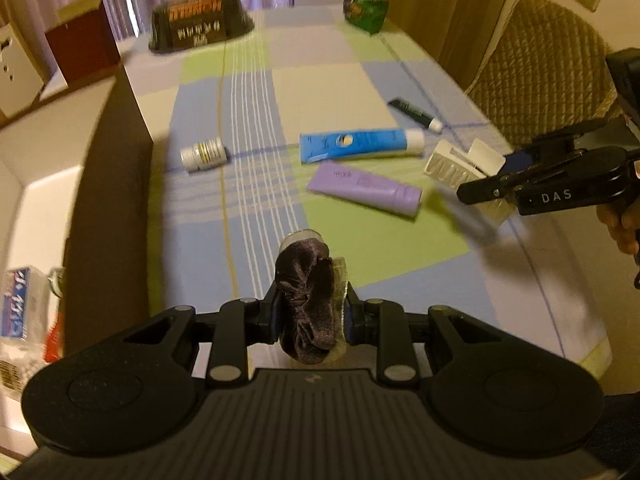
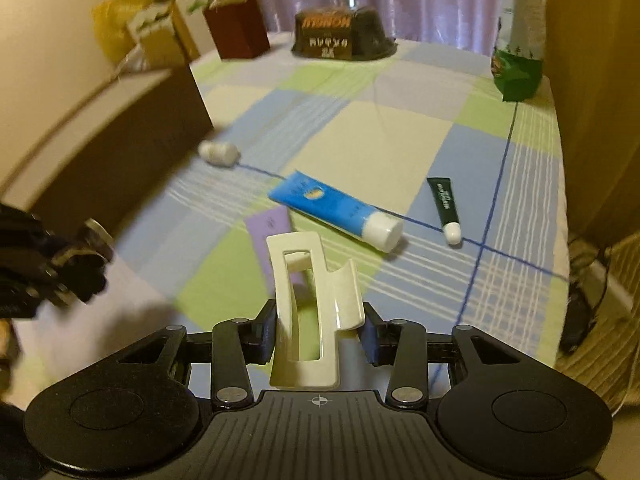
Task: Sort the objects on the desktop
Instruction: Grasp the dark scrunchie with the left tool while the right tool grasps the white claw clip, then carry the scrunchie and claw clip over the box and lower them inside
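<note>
Left wrist view: left gripper (image 1: 310,312) clamped on a dark brown satin scrunchie with a clear plastic edge (image 1: 308,300), held above the checked pastel tablecloth (image 1: 360,80) at 6 o'clock. Right gripper (image 1: 486,184) comes in from 3 o'clock, gripping a cream plastic claw hair clip (image 1: 452,164).

Right wrist view: right gripper (image 2: 320,334) pinched shut on the same clip (image 2: 308,312), which stands upright between the fingers.

On the cloth near centre: blue squeeze tube with white cap (image 1: 360,145), lilac squeeze tube (image 1: 364,188) just beside it toward 6. Small dark green tube with white cap (image 1: 416,114) lies toward 2 o'clock. Small white pill bottle (image 1: 203,154) lies on its side toward 9, near the brown cardboard box (image 1: 112,168). Far edge at 12: dark snack tub (image 1: 200,20), green-and-white pouch (image 1: 366,0).
</note>
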